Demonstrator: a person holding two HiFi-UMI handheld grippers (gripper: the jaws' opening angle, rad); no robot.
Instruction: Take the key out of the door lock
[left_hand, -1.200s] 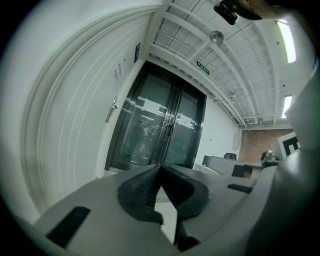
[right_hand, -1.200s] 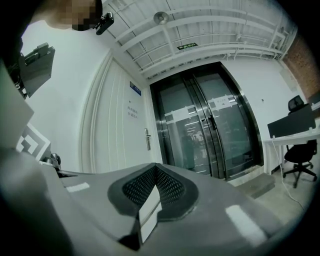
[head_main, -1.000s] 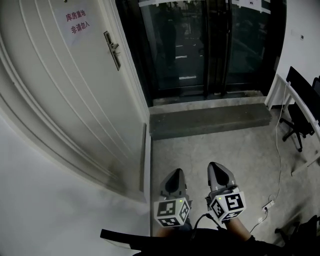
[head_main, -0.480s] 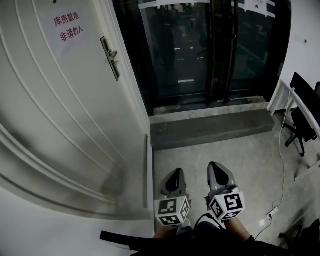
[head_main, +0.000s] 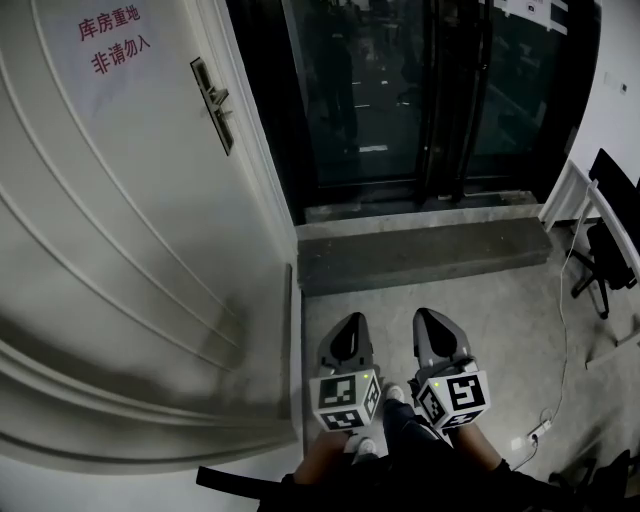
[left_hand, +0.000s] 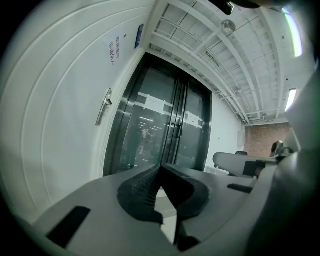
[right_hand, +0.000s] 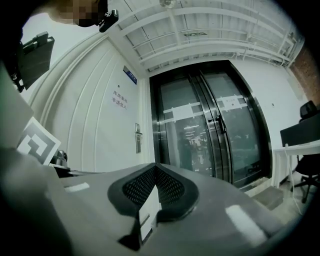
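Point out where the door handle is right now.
In the head view the door handle sits at upper left, on the right edge of the white door, right of the red-lettered notice and next to the dark glass doors.

White grooved door (head_main: 120, 220), red-lettered notice (head_main: 112, 45) (pale paper), grey floor (head_main: 450, 300)

The door lock (head_main: 213, 103) sat on the door (head_main: 120, 220), lower than the sign (head_main: 114, 44). The glass doors (head_main: 400, 90) stood right of the door, with a step (head_main: 420, 255) in front of them. A chair (head_main: 607, 245) stood far right.
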